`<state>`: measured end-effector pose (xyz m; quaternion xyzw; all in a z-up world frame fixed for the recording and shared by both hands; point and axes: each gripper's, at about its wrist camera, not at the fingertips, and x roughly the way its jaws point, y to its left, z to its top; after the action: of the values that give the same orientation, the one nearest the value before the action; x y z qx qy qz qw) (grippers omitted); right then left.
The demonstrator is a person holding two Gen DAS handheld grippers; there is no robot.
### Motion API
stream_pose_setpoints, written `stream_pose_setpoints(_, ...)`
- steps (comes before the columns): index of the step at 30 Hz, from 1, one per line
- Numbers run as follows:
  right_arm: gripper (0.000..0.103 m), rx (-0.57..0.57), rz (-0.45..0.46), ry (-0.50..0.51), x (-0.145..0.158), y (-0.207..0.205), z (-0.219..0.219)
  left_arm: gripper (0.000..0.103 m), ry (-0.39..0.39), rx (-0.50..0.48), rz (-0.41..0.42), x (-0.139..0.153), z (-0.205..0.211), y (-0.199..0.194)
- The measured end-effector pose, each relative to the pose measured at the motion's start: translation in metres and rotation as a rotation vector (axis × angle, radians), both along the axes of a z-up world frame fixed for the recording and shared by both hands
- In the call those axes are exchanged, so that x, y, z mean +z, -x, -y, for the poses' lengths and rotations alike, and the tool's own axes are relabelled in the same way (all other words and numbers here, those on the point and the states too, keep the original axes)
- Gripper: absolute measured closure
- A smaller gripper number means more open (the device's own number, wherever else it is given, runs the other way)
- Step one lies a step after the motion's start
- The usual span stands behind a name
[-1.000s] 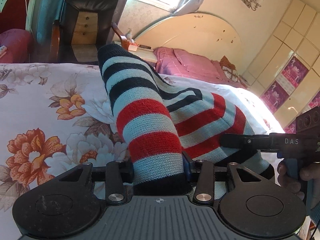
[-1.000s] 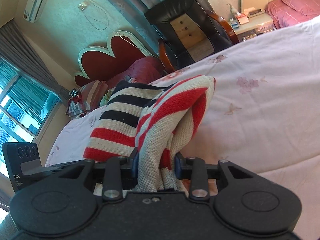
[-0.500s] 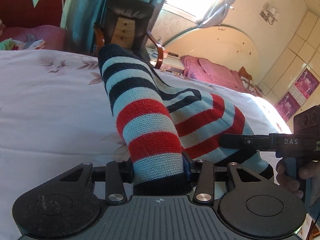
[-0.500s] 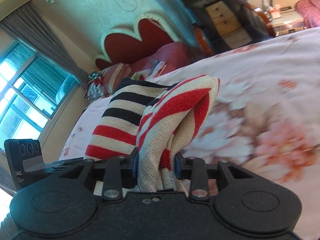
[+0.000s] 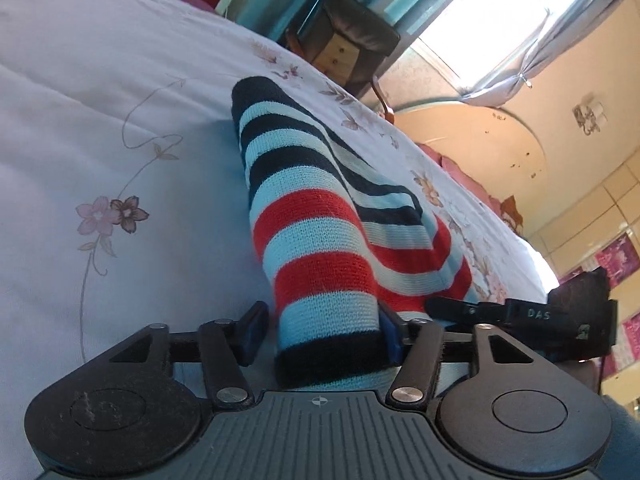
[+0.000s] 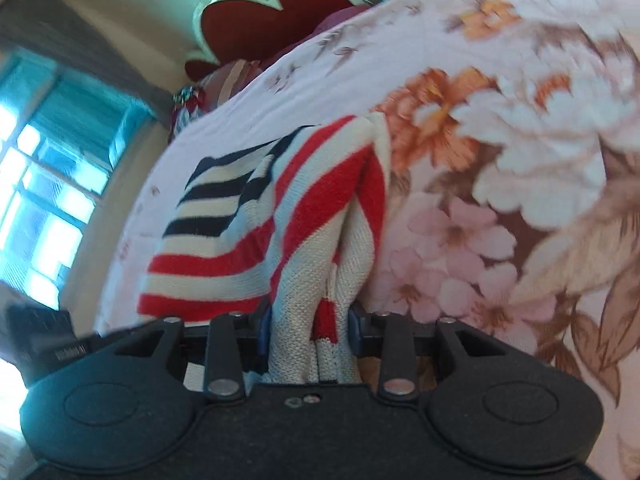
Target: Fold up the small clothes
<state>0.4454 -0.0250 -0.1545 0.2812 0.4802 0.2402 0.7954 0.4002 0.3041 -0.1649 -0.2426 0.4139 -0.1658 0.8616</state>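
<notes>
Letting the striped garment down onto the bed, the left gripper has just been opening its fingers, left pad clear of the cloth between them, while the right gripper pinches the bunched edge to steady it.

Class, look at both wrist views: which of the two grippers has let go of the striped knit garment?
The left gripper: its jaws have just been opening, one pad clear of the striped knit garment. The right gripper pinches the fabric.

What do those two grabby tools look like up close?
Both are black plastic. The left gripper has a ribbed body, two round discs, silver rivets on its linkage bars and blue finger pads. The right gripper looks the same, and its side reads DAS in the left view.
</notes>
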Motion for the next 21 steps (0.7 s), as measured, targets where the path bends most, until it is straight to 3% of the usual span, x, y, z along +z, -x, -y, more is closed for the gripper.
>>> stream_pose_setpoints(2,0.070,0.002,0.023,0.030,0.004,0.006,-0.005,0.034,-0.022,0.007,0.007,0.001,0.000,-0.002)
stream_pose_setpoints(4,0.060,0.001,0.016,0.047,0.011,0.006,-0.007,0.034,-0.035,0.022,0.016,0.011,-0.005,0.002)
stream_pose_setpoints(6,0.053,-0.036,0.052,0.102,0.028,0.012,-0.005,0.034,-0.082,0.051,0.075,0.028,-0.015,0.018)
stream_pose_setpoints(8,0.062,-0.060,0.162,0.176,0.051,0.023,-0.002,0.034,-0.172,0.087,0.165,0.051,-0.021,0.029)
stream_pose_setpoints(9,0.077,-0.059,0.209,0.205,0.063,0.027,-0.001,0.034,-0.194,0.076,0.209,0.059,-0.020,0.033)
stream_pose_setpoints(10,0.082,-0.044,0.260,0.228,0.069,0.029,0.000,0.034,-0.208,0.051,0.251,0.069,-0.018,0.034)
stream_pose_setpoints(14,0.086,0.093,0.372,0.349,0.082,0.020,-0.040,0.034,-0.369,-0.124,0.288,0.072,0.026,0.015)
stream_pose_setpoints(17,0.091,0.169,0.347,0.536,0.063,0.005,-0.070,0.034,-0.471,-0.181,0.213,0.051,0.049,-0.004)
stream_pose_setpoints(18,0.091,0.174,0.321,0.580,0.053,-0.001,-0.072,0.034,-0.472,-0.181,0.204,0.045,0.051,-0.005)
stream_pose_setpoints(21,0.091,0.119,0.299,0.524,0.046,-0.010,-0.063,0.034,-0.430,-0.159,0.207,0.043,0.049,-0.005)
